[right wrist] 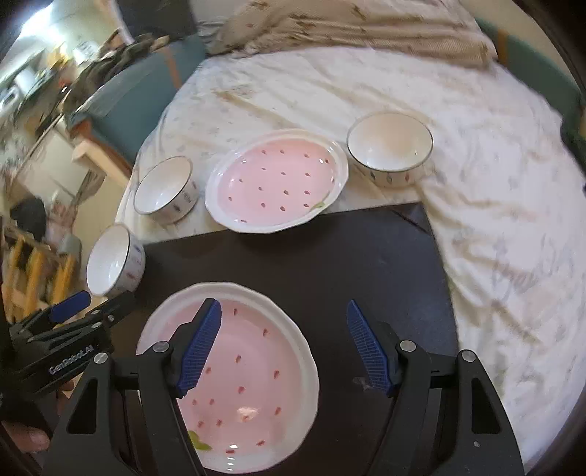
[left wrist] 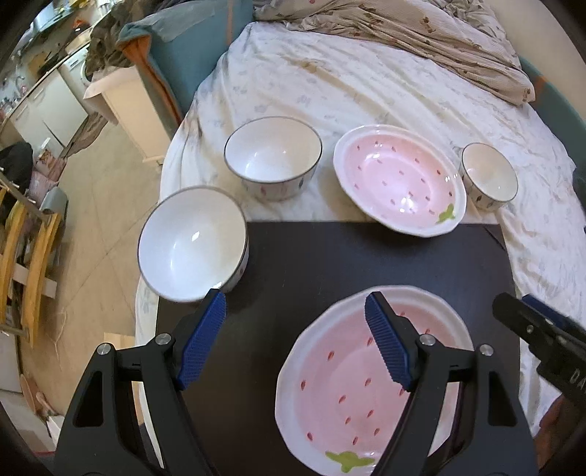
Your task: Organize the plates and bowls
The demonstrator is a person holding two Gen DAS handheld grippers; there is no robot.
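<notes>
A pink strawberry plate (left wrist: pixel 351 388) lies on the near part of a black board (left wrist: pixel 329 263); it also shows in the right wrist view (right wrist: pixel 252 369). A second pink plate (left wrist: pixel 399 177) (right wrist: pixel 278 179) rests on the board's far edge and the bed. Three white bowls stand around: one at the board's left corner (left wrist: pixel 192 243) (right wrist: pixel 113 261), one behind it (left wrist: pixel 273 155) (right wrist: pixel 164 188), one at the right (left wrist: pixel 489 175) (right wrist: pixel 390 146). My left gripper (left wrist: pixel 295 322) is open and empty above the near plate's left rim. My right gripper (right wrist: pixel 284 322) is open and empty above that plate's right rim.
The board (right wrist: pixel 366 256) lies on a bed with a white sheet (left wrist: pixel 329 84) and a rumpled quilt (left wrist: pixel 421 33) at the back. A blue chair (left wrist: pixel 190 47) and white cabinet (left wrist: pixel 128 106) stand left of the bed. Wooden furniture (left wrist: pixel 25 256) stands on the floor at left.
</notes>
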